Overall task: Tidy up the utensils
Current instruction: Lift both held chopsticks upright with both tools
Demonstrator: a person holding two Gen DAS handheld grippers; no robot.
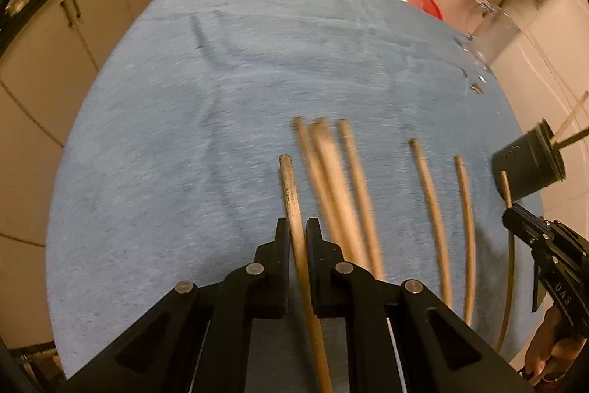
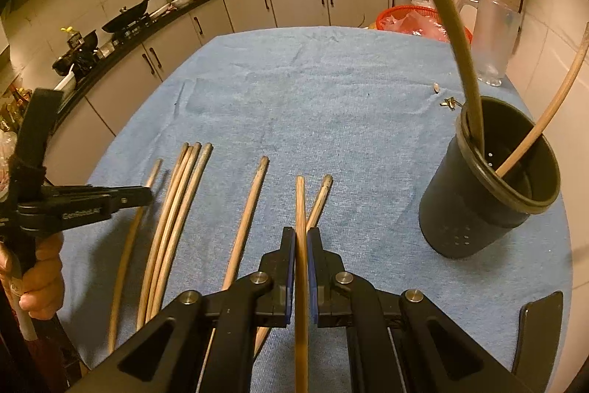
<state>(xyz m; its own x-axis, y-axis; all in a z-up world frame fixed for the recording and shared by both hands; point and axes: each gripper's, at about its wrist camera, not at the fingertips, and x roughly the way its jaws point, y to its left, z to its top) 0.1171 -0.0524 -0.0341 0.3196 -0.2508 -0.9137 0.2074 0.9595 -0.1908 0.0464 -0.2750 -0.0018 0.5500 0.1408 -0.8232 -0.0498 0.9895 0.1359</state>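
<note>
Pinching one chopstick (image 1: 294, 209) (image 2: 301, 227) each, seemingly lifted, both claws (image 1: 297, 238) (image 2: 301, 245) sit clenched.

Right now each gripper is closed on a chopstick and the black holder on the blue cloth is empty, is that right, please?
Not quite: the holder is not empty. The right wrist view shows two chopsticks standing in it. The rest holds: the left gripper and right gripper each grip a chopstick, and the holder stands on the blue cloth.

The left tongs (image 2: 145, 196) read "GenRobot.AI" (right tongs (image 1: 510, 214): "DAS").
</note>
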